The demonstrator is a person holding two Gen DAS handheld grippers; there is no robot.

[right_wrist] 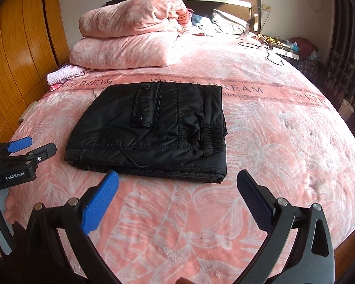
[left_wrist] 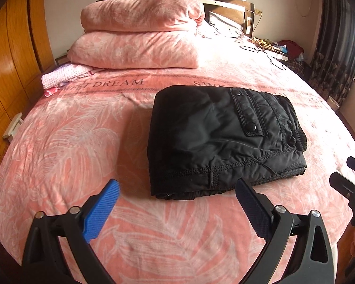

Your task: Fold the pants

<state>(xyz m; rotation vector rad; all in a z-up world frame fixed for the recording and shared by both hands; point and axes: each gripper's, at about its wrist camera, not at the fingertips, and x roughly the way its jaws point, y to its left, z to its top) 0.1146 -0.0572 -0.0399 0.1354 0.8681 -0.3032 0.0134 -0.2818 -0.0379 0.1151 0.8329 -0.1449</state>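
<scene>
1. Pants (left_wrist: 215,139): black, slightly glossy fabric with visible topstitching.
2. State: folded into a compact, roughly rectangular stack of several layers, lying flat.
3. Details: flap pocket with two snap buttons on the top face; gathered elastic waistband at the right edge; a thin drawcord trailing across the near side.
4. Place: on the bed (left_wrist: 59,142), near its middle, just in front of the "SWEET DREAM" band.

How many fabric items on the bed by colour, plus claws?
Black: 1, the folded pants
Pink fleece: 2, the upper folded blanket stacked on the lower folded blanket
Light pink knit: 1, the small knit cloth at the left bed edge
Claws: 2, left claw and right claw, both open and empty
Total: 6; the clutter by the headboard is not counted.
</scene>
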